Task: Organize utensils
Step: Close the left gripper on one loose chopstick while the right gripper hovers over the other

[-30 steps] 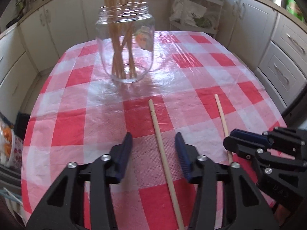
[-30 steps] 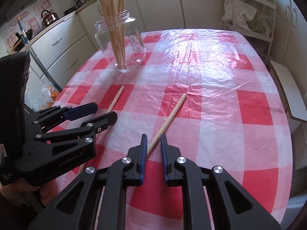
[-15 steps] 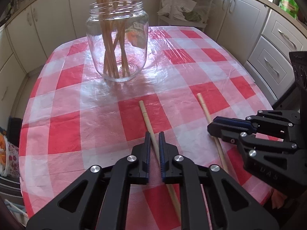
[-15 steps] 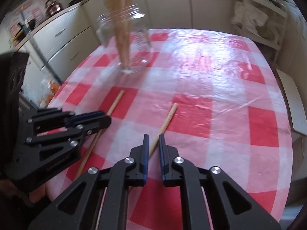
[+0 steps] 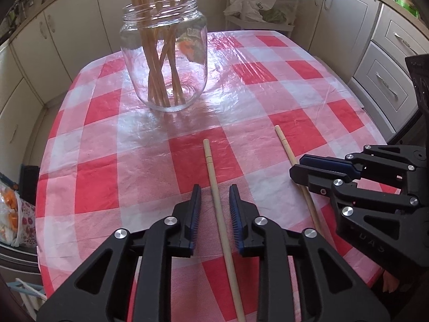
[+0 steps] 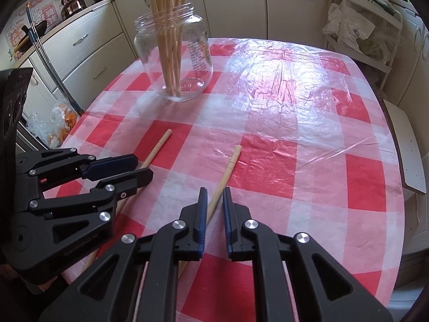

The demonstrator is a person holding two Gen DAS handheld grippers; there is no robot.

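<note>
A clear glass jar (image 5: 165, 61) holding several wooden chopsticks stands at the far side of the red-and-white checked table; it also shows in the right wrist view (image 6: 175, 59). Two loose chopsticks lie on the cloth near the front edge. My left gripper (image 5: 214, 201) is open, its jaws astride the left chopstick (image 5: 214, 185) without touching it. My right gripper (image 6: 213, 204) is partly open, its jaws either side of the right chopstick (image 6: 226, 173). The left chopstick also shows in the right wrist view (image 6: 158, 147), partly hidden under the left gripper.
Kitchen cabinets (image 5: 388, 61) and drawers (image 6: 80, 51) ring the table closely. A wire rack with bags (image 6: 356, 35) stands at the back right. A bag of oranges (image 6: 60, 120) sits on the floor at the left. A stool (image 6: 407, 145) stands by the right edge.
Half a second ago both grippers were nearly shut on their chopsticks. Now both have opened, the left wider, and the chopsticks still lie on the cloth. The jar looks a little nearer.
</note>
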